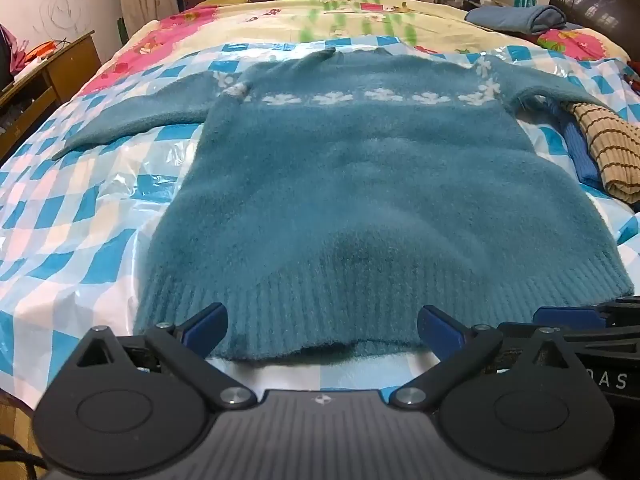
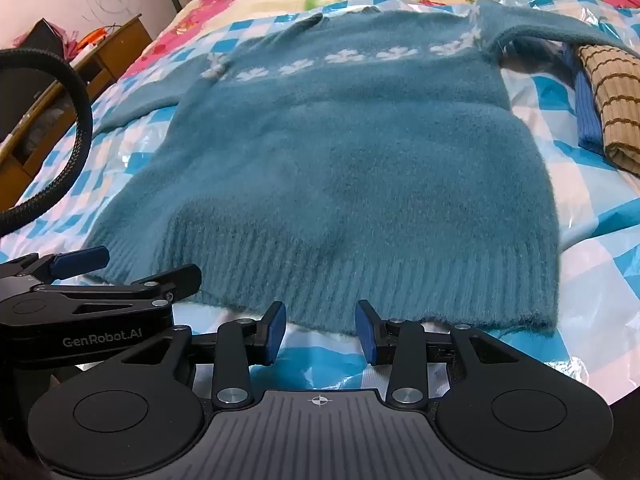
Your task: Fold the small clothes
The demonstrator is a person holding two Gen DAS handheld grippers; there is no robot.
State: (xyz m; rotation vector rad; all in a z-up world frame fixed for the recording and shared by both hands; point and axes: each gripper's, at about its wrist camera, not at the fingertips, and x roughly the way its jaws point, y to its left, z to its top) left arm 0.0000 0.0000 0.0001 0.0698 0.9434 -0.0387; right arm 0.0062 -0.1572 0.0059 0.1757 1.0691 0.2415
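Note:
A fuzzy teal sweater (image 1: 360, 184) with a band of white flowers lies flat on the checked blue-and-white plastic sheet (image 1: 80, 216), hem toward me and sleeves spread out. It also shows in the right wrist view (image 2: 340, 160). My left gripper (image 1: 322, 330) is open wide, its blue pads at the ribbed hem's near edge, holding nothing. My right gripper (image 2: 320, 332) is open and empty, just short of the hem. The left gripper also shows in the right wrist view (image 2: 80, 276) at the hem's left corner. The right gripper's fingertip (image 1: 568, 316) shows at the hem's right corner.
A tan striped garment (image 1: 608, 144) on a blue one lies at the right beside the sweater's sleeve. A folded blue-grey cloth (image 1: 520, 18) lies at the far right of the bed. A wooden cabinet (image 1: 44, 80) stands to the left. A black cable (image 2: 76, 128) loops at left.

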